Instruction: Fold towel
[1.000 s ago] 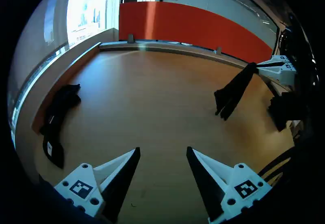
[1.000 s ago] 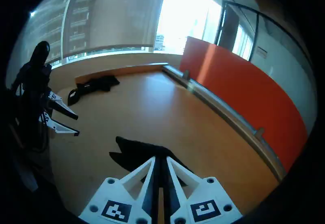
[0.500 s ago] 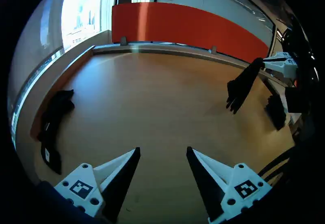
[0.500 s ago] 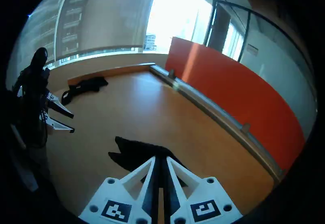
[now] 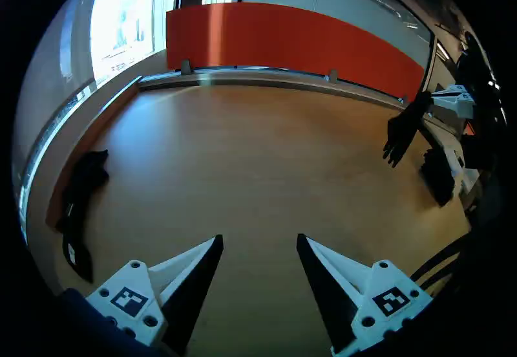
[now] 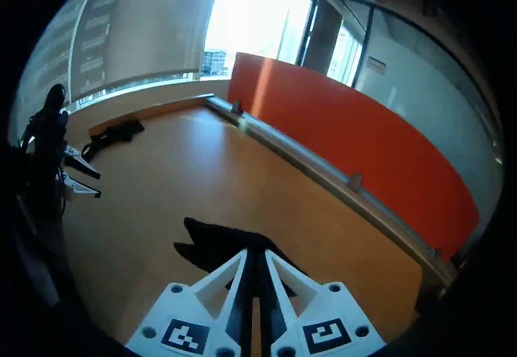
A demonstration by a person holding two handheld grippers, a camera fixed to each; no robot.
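A dark towel (image 6: 216,244) hangs from my right gripper (image 6: 257,260), whose fingers are shut on it, clear of the wooden table (image 6: 194,176). In the left gripper view that same towel (image 5: 402,134) dangles at the far right from the right gripper (image 5: 432,101). My left gripper (image 5: 258,244) stands open over bare wood with nothing between its fingers. In the right gripper view the left gripper (image 6: 95,185) shows at the far left, held by a dark-sleeved hand.
Another dark cloth (image 5: 81,192) lies along the table's left edge, also seen as a dark cloth (image 6: 113,134) far off. A dark pile (image 5: 439,173) sits at the right edge. An orange partition (image 5: 291,37) lines the back, windows beside it.
The right gripper with the hanging towel has moved away to the right and farther from the left gripper. The left view has swung slightly, so the cloth at the left sits lower.
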